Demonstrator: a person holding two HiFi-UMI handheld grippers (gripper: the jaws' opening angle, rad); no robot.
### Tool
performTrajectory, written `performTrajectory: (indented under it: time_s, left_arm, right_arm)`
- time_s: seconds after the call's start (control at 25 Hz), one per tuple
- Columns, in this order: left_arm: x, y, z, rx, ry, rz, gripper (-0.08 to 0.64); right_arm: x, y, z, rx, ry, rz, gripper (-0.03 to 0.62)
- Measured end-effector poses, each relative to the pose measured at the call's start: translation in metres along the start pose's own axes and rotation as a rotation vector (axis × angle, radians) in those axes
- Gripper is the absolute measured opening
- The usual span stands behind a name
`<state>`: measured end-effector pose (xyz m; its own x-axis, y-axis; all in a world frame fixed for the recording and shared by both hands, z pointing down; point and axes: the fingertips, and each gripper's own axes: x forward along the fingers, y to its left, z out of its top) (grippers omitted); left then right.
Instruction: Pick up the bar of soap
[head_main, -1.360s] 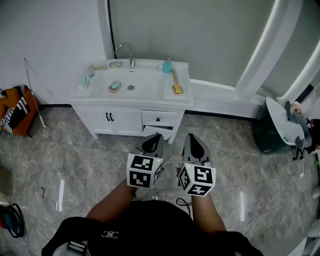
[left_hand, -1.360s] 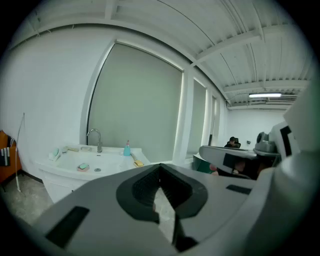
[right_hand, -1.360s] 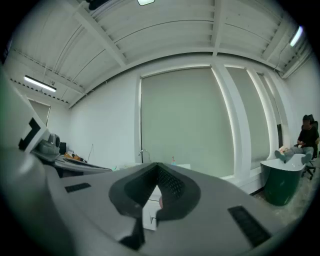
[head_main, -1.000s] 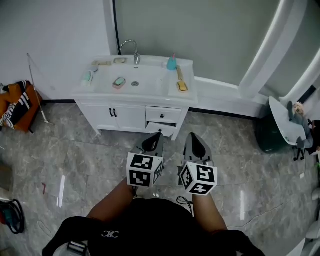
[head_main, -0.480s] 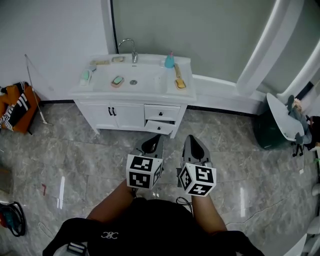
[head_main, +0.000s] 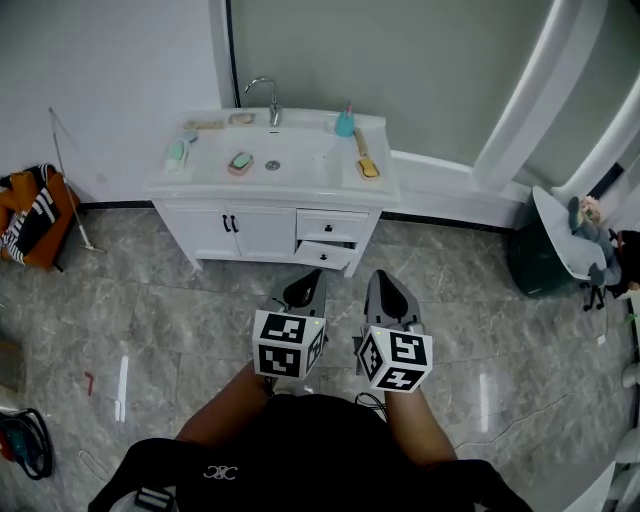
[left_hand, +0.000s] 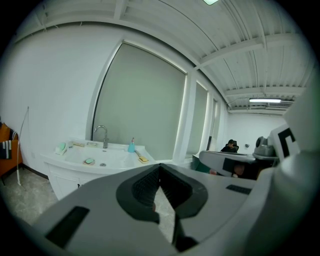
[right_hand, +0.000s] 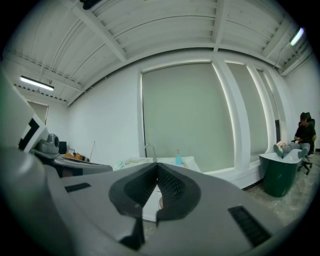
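A white sink vanity (head_main: 160, 186) stands against the far wall, across a stretch of floor from me. In its basin lies a green bar of soap (head_main: 240, 161) on a pink dish; the left gripper view shows the soap (left_hand: 89, 161) small and far off. A second greenish bar (head_main: 177, 152) rests on the left rim. My left gripper (head_main: 308, 272) and right gripper (head_main: 382, 272) are held side by side close to my body, pointing at the vanity. Both are shut and empty. Their jaws meet in the left gripper (left_hand: 160, 165) view and the right gripper (right_hand: 157, 165) view.
On the vanity are a faucet (head_main: 264, 96), a blue bottle (head_main: 344, 124) and a yellow brush (head_main: 366, 160). One drawer (head_main: 325, 256) hangs open. An orange bag (head_main: 30, 225) sits at left, a dark green bin (head_main: 535, 268) at right. Grey marble floor lies between.
The head view has wobbled slightly, so the vanity shifts a little in frame. Both grippers stay shut in the same place before my body.
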<state>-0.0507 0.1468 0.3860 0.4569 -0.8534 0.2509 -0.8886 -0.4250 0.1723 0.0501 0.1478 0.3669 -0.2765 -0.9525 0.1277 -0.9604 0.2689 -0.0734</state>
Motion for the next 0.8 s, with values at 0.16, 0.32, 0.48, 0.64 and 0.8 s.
performTrajectory:
  time_s: [0.16,0.32,0.48,0.64,0.8]
  left_arm:
    - [-0.011,0.021,0.000,0.005,-0.002,-0.012,0.008]
    - [-0.023,0.043,-0.007,-0.003,0.002,-0.020,0.008]
    - [-0.028,0.059,-0.022,-0.038,0.037,-0.030,0.008]
    - [-0.031,0.067,-0.029,-0.049,0.047,-0.042,0.008]
    - [-0.032,0.075,-0.030,-0.052,0.041,-0.045,0.008]
  right_arm:
    - [0.006,0.022,-0.001,-0.002,-0.002,-0.007,0.006]
    - [0.011,0.044,-0.008,-0.003,0.004,-0.021,0.008]
    - [0.012,0.063,-0.022,-0.010,0.035,-0.025,0.006]
    - [0.017,0.068,-0.026,-0.013,0.042,-0.038,0.006]
    - [0.021,0.072,-0.024,-0.016,0.034,-0.045,0.008]
